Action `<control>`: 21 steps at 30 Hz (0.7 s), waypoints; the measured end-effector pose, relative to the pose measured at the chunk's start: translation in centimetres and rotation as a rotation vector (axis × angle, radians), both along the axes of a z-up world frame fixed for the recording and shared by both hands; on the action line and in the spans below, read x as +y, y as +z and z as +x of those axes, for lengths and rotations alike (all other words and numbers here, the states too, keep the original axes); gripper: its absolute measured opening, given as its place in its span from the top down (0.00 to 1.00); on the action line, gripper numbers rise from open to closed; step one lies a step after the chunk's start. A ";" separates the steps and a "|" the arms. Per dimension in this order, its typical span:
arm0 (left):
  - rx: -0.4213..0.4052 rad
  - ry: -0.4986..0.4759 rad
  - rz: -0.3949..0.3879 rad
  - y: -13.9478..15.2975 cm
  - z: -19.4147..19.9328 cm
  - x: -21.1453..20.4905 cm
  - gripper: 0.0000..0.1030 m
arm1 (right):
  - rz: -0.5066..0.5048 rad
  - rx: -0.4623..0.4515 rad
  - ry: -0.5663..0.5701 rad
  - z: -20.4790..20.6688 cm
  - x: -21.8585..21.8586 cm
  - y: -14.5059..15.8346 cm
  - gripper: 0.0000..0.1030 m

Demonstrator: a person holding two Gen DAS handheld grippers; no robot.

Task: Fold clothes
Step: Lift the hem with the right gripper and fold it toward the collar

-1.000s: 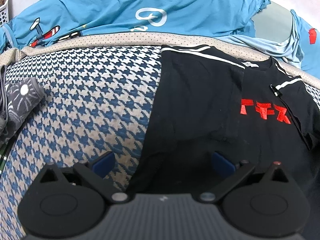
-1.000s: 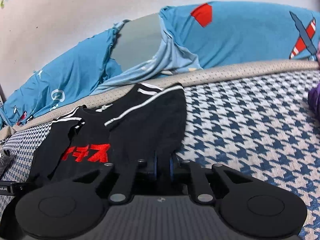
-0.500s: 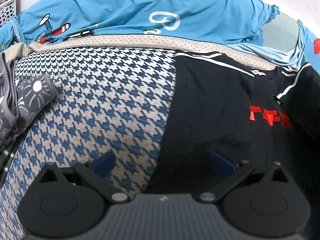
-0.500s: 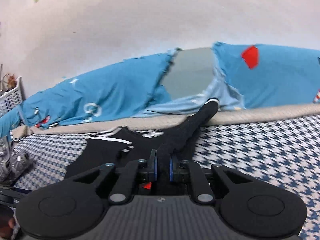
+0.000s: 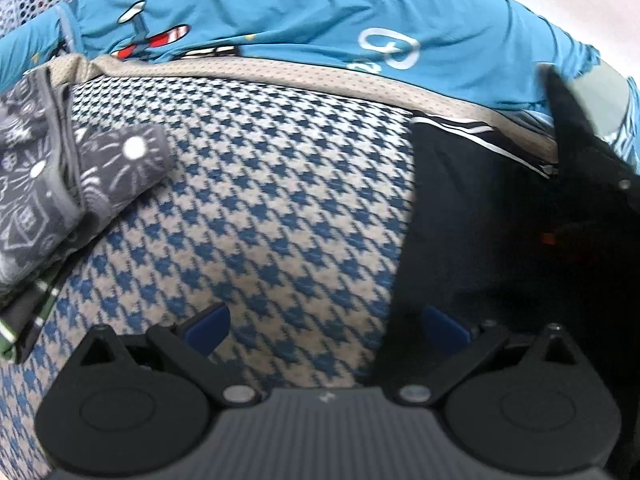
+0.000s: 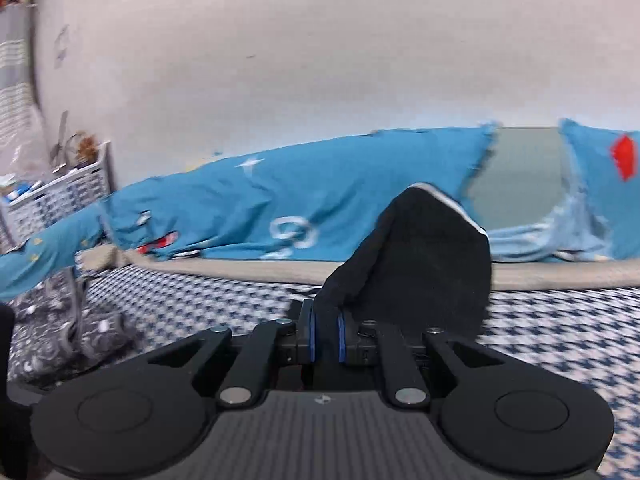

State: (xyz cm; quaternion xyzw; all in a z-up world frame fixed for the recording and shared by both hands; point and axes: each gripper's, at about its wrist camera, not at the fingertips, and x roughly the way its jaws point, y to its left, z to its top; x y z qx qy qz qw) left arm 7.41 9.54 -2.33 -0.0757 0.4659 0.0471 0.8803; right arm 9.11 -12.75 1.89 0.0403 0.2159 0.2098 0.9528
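A black T-shirt point(image 5: 500, 240) with white sleeve stripes lies on the blue-and-white houndstooth bed cover point(image 5: 260, 208), at the right of the left wrist view. My left gripper point(image 5: 326, 324) is open and empty, low over the shirt's left edge. My right gripper point(image 6: 325, 338) is shut on a fold of the black T-shirt point(image 6: 424, 256) and holds it lifted above the bed, so the cloth stands up in front of the camera. In the left wrist view the lifted part rises as a dark peak point(image 5: 568, 120) at the far right.
A blue printed quilt point(image 5: 300, 28) lies along the far side of the bed against the wall. Folded grey patterned clothes point(image 5: 72, 184) sit at the left; they also show in the right wrist view point(image 6: 60, 328). A white basket point(image 6: 60, 196) stands beyond the bed's left end.
My right gripper has lifted the shirt's side up and swung left with it. The left gripper has shifted left, still open, and the shirt's red print is now shadowed.
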 end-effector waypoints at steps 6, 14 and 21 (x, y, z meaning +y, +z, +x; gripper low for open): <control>0.020 0.047 -0.019 -0.2 -0.2 2.4 0.00 | -0.037 0.046 0.101 0.7 5.3 -3.6 0.89; 0.035 0.086 -0.031 -0.6 -0.5 3.9 0.00 | -0.044 0.127 0.138 1.7 7.2 -6.6 0.85; 0.024 0.088 -0.024 -0.3 -0.6 3.8 0.00 | -0.039 0.137 0.146 1.2 6.6 -5.8 0.68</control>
